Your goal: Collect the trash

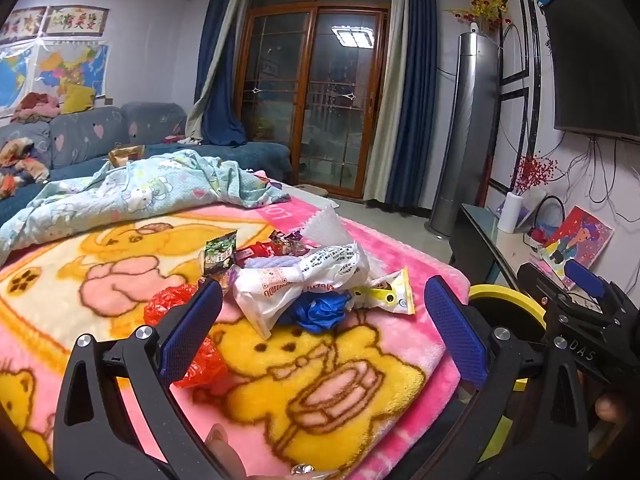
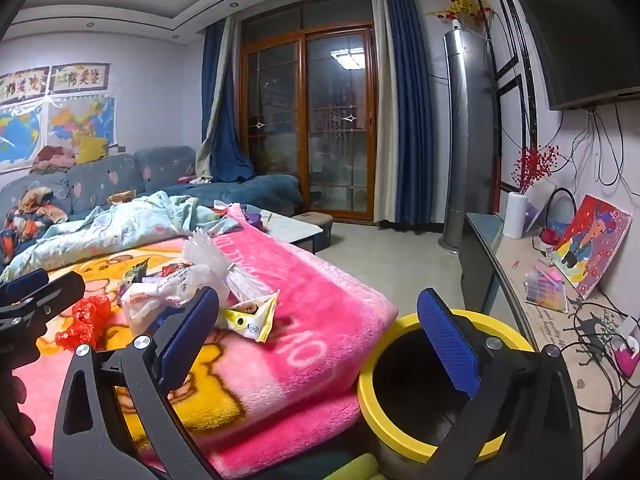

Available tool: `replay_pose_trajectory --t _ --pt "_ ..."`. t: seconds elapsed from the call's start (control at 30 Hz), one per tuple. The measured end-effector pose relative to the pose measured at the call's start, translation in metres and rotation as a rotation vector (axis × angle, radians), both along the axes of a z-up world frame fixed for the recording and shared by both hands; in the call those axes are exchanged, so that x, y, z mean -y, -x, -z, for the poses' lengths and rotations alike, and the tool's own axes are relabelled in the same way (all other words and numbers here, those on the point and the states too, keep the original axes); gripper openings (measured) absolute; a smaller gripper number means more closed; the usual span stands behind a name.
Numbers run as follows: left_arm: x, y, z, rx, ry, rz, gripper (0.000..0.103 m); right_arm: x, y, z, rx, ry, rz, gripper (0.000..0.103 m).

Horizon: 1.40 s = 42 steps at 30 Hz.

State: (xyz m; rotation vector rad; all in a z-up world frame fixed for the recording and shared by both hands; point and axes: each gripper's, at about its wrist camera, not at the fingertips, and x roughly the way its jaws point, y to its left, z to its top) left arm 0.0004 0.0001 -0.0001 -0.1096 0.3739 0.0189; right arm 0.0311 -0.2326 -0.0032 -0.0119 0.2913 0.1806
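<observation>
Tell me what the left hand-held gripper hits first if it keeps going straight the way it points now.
Most likely the trash pile: the left hand-held gripper, jaws wide open and empty, aims slightly down at the white printed plastic bag and blue crumpled bag on the pink blanket. Which comes first is hard to judge; depth is unclear.

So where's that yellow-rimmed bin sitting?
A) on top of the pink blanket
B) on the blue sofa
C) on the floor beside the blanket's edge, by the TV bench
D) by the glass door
C: the yellow-rimmed bin stands below the pink blanket edge, next to the TV bench.
</observation>
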Motion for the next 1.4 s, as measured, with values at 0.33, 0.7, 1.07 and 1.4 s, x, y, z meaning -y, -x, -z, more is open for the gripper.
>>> replay_pose_trajectory --t 0.33,0.7,1.07,1.4 --pt "-0.0015 0.0004 -0.0011 0.008 0.002 -0.002 0.093 -0.0011 0.0000 0.0004 0.009 0.000 -0.006 0.097" --pt "0.0000 0.0005 -0.0002 0.007 0.002 0.000 0.093 -0.0014 -0.0001 -0.0011 0.014 0.000 -0.006 0.097" --pt "-0.0001 0.0005 -0.0002 0.008 0.003 0.000 0.093 -0.0017 0.0029 -0.0025 0.016 0.001 -0.007 0.097" --pt "-0.0002 0.0007 -0.0002 0.009 0.003 -0.001 0.093 -0.0013 0.0027 -0.0018 0.014 0.000 -0.007 0.097"
